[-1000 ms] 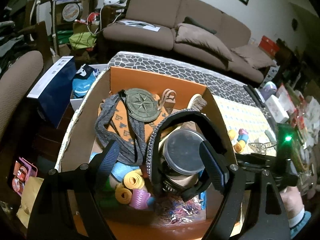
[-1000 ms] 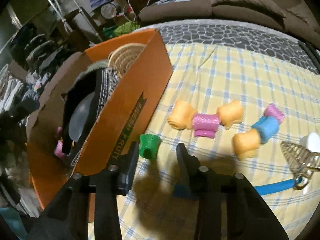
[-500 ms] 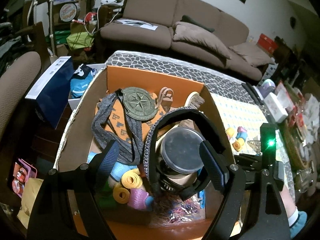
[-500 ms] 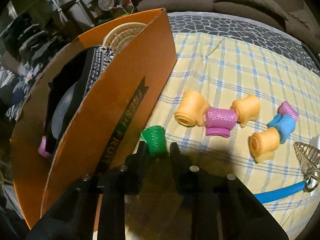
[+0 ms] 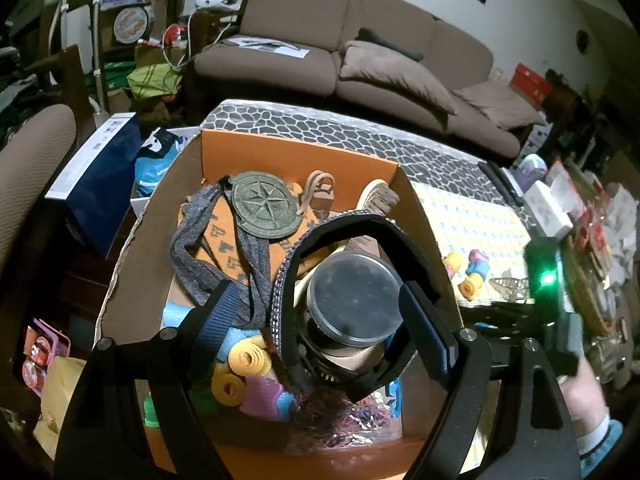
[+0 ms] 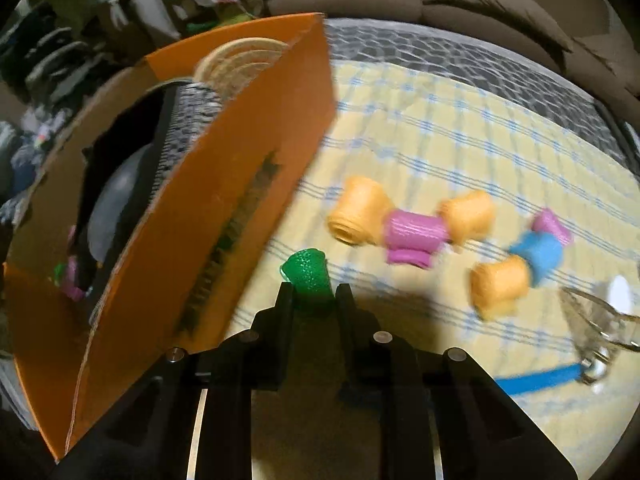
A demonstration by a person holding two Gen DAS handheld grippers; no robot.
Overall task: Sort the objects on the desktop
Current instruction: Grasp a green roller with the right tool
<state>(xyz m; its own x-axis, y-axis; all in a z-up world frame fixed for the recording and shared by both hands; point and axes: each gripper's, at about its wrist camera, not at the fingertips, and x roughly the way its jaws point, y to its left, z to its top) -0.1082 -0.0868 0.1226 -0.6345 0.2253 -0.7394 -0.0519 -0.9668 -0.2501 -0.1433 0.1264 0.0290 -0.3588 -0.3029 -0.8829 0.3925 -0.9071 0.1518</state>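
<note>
The green roll [image 6: 308, 278] sits pinched between the jaws of your right gripper [image 6: 311, 300], just beside the outer wall of the orange box [image 6: 224, 184], above the checked cloth [image 6: 440, 128]. You hold it only by its near end, so I judge it could twist free or squash as you lift, and the box wall is close enough to clip on the way over the rim. The right view is blurred, so you cannot tell whether the roll is clear of the cloth. Only that view shows the loose rolls left on the cloth: orange roll [image 6: 360, 210], pink roll [image 6: 414, 238], blue roll [image 6: 540, 254]. Only the left view shows the box's crowded inside: round tin [image 5: 354, 298], black headband [image 5: 360, 232], compass medal [image 5: 264, 204], more rolls low down. Your left gripper [image 5: 320, 320] hovers above it, jaws spread and empty
</note>
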